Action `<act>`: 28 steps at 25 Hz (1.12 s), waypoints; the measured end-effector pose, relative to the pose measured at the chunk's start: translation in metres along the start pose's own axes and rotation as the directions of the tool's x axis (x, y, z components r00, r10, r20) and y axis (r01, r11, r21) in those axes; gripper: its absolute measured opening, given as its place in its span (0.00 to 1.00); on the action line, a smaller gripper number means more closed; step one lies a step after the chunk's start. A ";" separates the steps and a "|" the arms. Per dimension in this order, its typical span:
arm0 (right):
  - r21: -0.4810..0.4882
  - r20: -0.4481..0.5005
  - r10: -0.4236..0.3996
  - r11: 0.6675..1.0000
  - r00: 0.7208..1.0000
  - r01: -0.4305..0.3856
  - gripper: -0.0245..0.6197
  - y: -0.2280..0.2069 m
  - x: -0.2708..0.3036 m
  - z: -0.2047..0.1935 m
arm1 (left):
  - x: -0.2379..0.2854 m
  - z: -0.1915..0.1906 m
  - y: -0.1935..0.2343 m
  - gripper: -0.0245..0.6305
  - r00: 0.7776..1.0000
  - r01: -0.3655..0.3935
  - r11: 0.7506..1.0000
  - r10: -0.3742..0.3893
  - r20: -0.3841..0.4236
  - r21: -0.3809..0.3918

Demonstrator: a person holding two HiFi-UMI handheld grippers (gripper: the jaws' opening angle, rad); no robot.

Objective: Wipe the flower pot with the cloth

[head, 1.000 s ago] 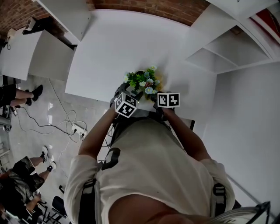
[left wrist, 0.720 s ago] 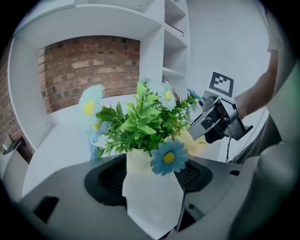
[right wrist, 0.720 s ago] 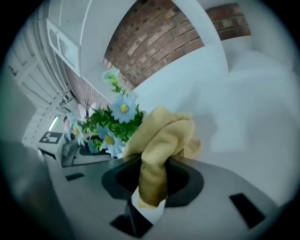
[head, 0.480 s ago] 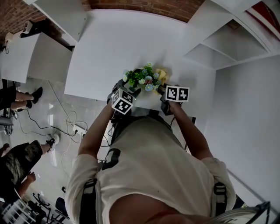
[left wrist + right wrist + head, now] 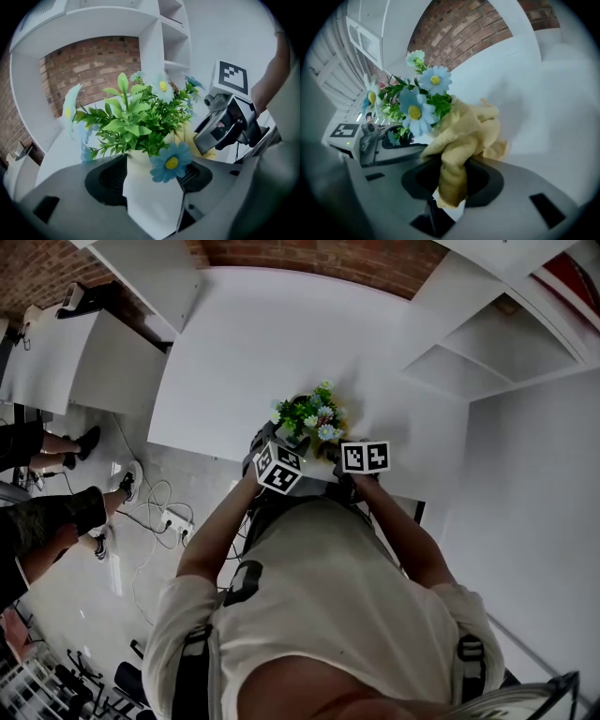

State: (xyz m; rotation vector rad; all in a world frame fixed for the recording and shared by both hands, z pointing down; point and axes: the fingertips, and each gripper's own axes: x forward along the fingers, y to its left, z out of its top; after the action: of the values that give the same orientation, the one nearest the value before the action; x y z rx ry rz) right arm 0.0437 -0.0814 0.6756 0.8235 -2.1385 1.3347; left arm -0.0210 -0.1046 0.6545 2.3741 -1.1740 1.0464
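Note:
A white flower pot [image 5: 152, 199] with green leaves and blue daisies [image 5: 136, 119] stands near the front edge of the white table [image 5: 253, 343]. My left gripper [image 5: 150, 177] is shut on the pot's lower wall from the left. In the head view the plant [image 5: 307, 414] hides the pot, with the left gripper's marker cube [image 5: 279, 468] just below it. My right gripper [image 5: 452, 177] is shut on a crumpled yellow cloth [image 5: 466, 133], and the cloth presses against the plant's right side under the flowers [image 5: 417, 105]. The left gripper view shows the right gripper [image 5: 225, 124] beside the pot with the cloth [image 5: 187, 137].
White shelving [image 5: 469, 343] stands at the right and a brick wall [image 5: 319, 263] runs behind the table. On the floor at the left lie a power strip and cables [image 5: 169, 517], and people's legs [image 5: 56, 521] are there.
The right gripper swung out to the right with the cloth showing beside the plant, then came back in against it. The left gripper stayed on the pot. People on the floor shifted.

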 end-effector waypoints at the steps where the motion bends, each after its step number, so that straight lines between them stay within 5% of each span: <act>1: -0.001 -0.005 0.008 1.000 1.000 -0.008 0.23 -0.001 -0.002 -0.002 | -0.001 -0.001 0.000 0.52 1.000 0.005 1.000 -0.005 0.000 0.000; 10: 0.153 0.188 -0.016 0.988 0.982 -0.013 0.23 -0.033 -0.041 0.053 | -0.005 0.009 0.008 0.52 0.999 0.019 1.000 -0.019 0.033 0.010; 22: 0.008 -0.055 0.066 0.998 0.996 -0.065 0.23 0.008 0.003 -0.019 | 0.000 0.002 0.005 0.51 0.999 -0.036 0.999 0.036 -0.006 0.015; 28: 0.159 0.147 -0.043 0.987 0.988 0.019 0.23 -0.047 -0.055 0.029 | -0.018 -0.002 0.032 0.51 0.996 -0.079 0.995 0.082 0.043 -0.059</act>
State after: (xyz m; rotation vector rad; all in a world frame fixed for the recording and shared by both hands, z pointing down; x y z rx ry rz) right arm 0.1132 -0.1110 0.6564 1.0462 -2.1431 1.4821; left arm -0.0538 -0.1133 0.6413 2.3360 -1.3082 0.9746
